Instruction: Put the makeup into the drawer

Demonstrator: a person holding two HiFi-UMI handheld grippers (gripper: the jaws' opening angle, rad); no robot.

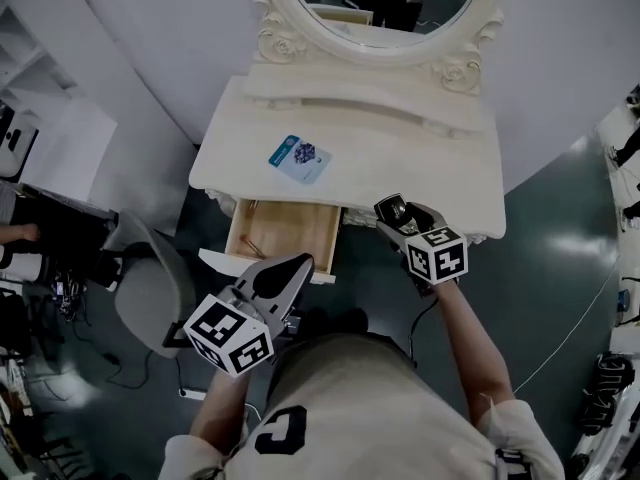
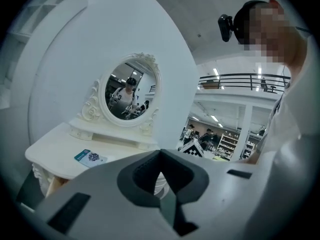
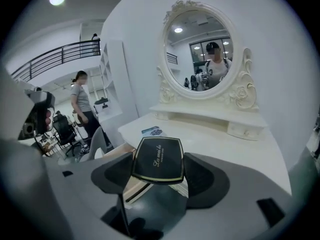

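The left gripper [image 1: 295,265] is hovering just before the open drawer's [image 1: 290,230] front edge, its jaws pressed together on nothing. It is probably waiting there to push the drawer closed. The right gripper [image 1: 395,211] is clamping a black powder compact [image 3: 157,160] between widely set jaws, lid facing up. It is holding the compact over the dressing table's [image 1: 420,158] front edge, just right of the drawer — seemingly so the compact can go in flat. A blue packet [image 1: 300,158] is lying toward the tabletop's left edge.

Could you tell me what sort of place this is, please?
Probably a mock bedroom corner inside a big hall: a white dressing table and oval mirror against a curved partition, with a balcony railing and shelving beyond.
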